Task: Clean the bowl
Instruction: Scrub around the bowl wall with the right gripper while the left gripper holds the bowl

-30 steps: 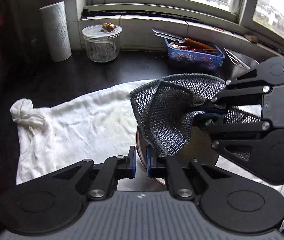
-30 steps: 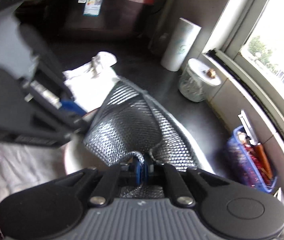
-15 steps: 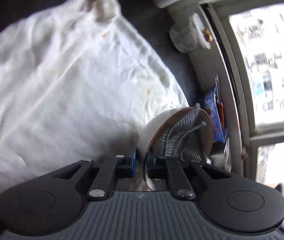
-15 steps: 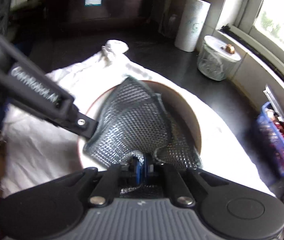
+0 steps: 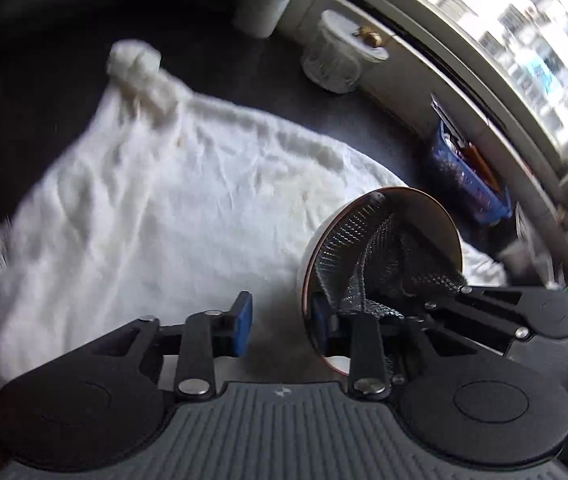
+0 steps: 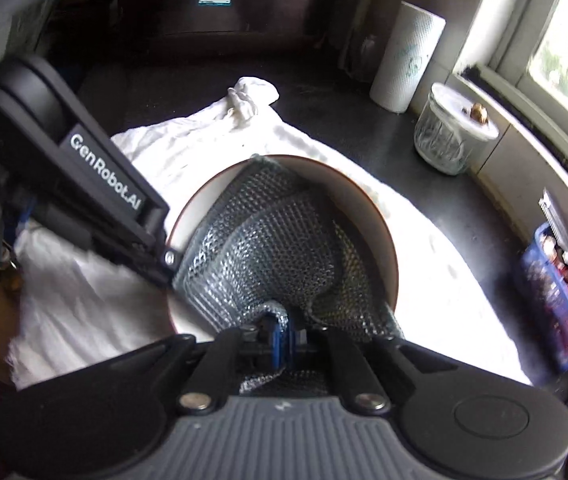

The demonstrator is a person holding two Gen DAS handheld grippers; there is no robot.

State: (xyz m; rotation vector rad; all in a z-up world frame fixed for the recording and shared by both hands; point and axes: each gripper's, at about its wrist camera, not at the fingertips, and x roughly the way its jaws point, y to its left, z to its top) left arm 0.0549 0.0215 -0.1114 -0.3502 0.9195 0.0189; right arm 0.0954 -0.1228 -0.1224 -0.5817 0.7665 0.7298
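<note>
The bowl, white outside with a brown rim, lies tilted on its side on the white towel. A grey mesh scrubbing cloth fills its inside. My right gripper is shut on a fold of the mesh cloth and presses it into the bowl. My left gripper is open. The bowl's near rim stands between its blue pads, close to the right one. In the left wrist view the right gripper reaches in from the right. One of the left gripper's fingers touches the bowl's left rim.
The white towel covers most of the dark counter, with a knot at its far corner. By the window sill stand a lidded glass jar, a paper roll and a blue basket of utensils. A dark red appliance sits behind.
My left gripper was shut on the bowl's rim and has opened. The left view has swung round. The right gripper keeps the mesh cloth inside the bowl.
</note>
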